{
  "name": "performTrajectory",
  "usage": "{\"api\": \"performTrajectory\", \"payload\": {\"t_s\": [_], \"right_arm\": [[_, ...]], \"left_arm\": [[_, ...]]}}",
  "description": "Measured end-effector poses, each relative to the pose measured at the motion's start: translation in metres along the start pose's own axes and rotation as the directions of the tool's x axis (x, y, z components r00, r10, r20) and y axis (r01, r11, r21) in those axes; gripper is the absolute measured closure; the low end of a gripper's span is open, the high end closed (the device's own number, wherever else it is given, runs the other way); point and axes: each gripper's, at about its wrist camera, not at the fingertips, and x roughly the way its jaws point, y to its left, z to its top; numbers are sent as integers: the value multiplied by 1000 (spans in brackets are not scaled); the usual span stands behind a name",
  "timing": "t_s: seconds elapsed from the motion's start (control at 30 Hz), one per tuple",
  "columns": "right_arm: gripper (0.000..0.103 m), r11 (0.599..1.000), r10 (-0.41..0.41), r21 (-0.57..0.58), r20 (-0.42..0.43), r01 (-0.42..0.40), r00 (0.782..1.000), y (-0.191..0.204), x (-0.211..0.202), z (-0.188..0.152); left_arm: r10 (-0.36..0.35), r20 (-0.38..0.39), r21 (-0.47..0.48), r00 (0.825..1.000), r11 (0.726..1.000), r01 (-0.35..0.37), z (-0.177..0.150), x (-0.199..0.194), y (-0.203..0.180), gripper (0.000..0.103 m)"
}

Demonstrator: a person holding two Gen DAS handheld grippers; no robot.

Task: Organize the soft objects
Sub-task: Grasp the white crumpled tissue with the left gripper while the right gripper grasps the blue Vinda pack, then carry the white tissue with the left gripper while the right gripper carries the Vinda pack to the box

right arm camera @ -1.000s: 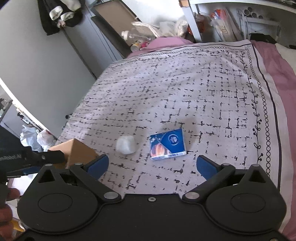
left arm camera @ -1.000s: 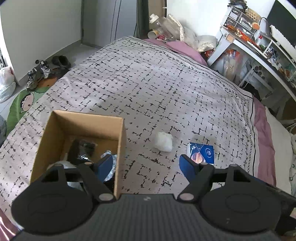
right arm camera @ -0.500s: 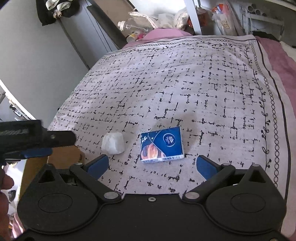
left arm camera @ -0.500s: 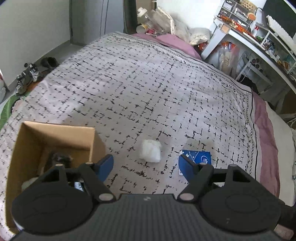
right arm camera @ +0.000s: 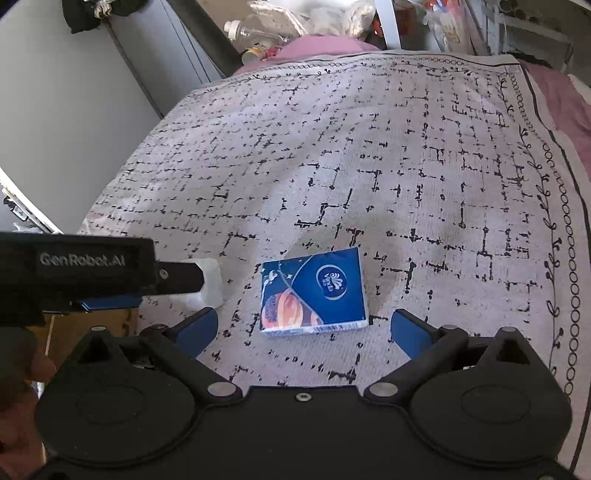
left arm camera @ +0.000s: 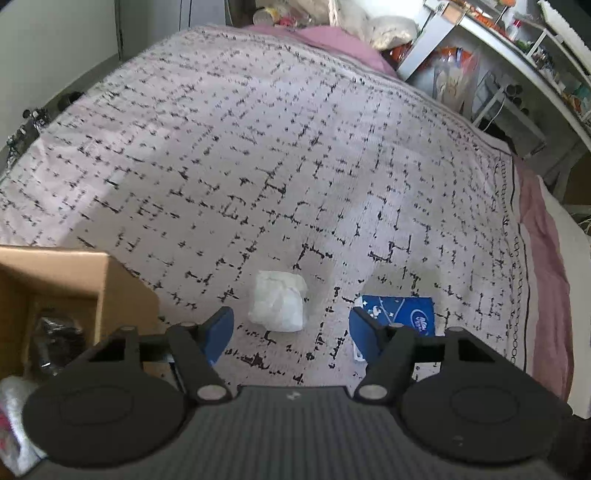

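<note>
A crumpled white wad (left arm camera: 277, 301) lies on the patterned bedspread (left arm camera: 258, 166), just ahead of my left gripper (left arm camera: 291, 328). Its jaws are closing, with the wad near the gap between the blue pads (left arm camera: 218, 328) but untouched. A blue tissue pack (right arm camera: 314, 291) with an orange planet print lies flat just ahead of my right gripper (right arm camera: 303, 328), whose jaws stand wide open on either side of it, nothing held. The pack (left arm camera: 400, 314) shows partly behind the left gripper's right finger. The left gripper's body (right arm camera: 85, 266) hides most of the wad (right arm camera: 208, 282) in the right wrist view.
An open cardboard box (left arm camera: 66, 280) with dark and white soft items inside stands at the left on the bed. A pink sheet (left arm camera: 546, 258) edges the bed on the right. Cluttered shelves (left arm camera: 517, 55) and bottles (right arm camera: 251, 33) lie beyond the bed's far end.
Both grippers have come lower and closer to the bed. The left one slid right, away from the box toward the white wad, and its jaws narrowed. The tissue pack now lies nearer the right gripper's fingers.
</note>
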Motion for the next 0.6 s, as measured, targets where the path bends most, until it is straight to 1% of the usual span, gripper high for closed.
{"api": "performTrajectory", "payload": {"t_s": [0.13, 0.23, 0.33, 0.4, 0.47, 0.53, 0.6], "right_arm": [[5, 1000, -6, -4, -14, 6, 1000, 1, 13, 3], [6, 1000, -24, -8, -37, 24, 999, 0, 24, 3], [6, 998, -44, -51, -25, 43, 999, 3, 29, 3], [9, 996, -57, -74, -17, 56, 998, 5, 31, 3], [22, 990, -85, -110, -3, 84, 996, 7, 32, 3], [32, 985, -100, -142, 13, 101, 995, 8, 31, 4], [33, 985, -92, -144, 16, 93, 996, 6, 30, 5]], "left_arm": [[-2, -28, 20, 1000, 1000, 3, 2, 17, -4, 37], [8, -47, 17, 999, 1000, -7, 1, 29, -4, 37], [18, -59, 13, 998, 1000, -17, 1, 38, -2, 38], [21, -61, 13, 998, 1000, -20, 1, 43, -1, 41], [25, -67, 6, 997, 1000, -25, 1, 47, 0, 56], [24, -65, -7, 998, 1000, -25, 0, 48, 2, 57], [30, -48, 1, 998, 1000, -30, -1, 46, 1, 59]]}}
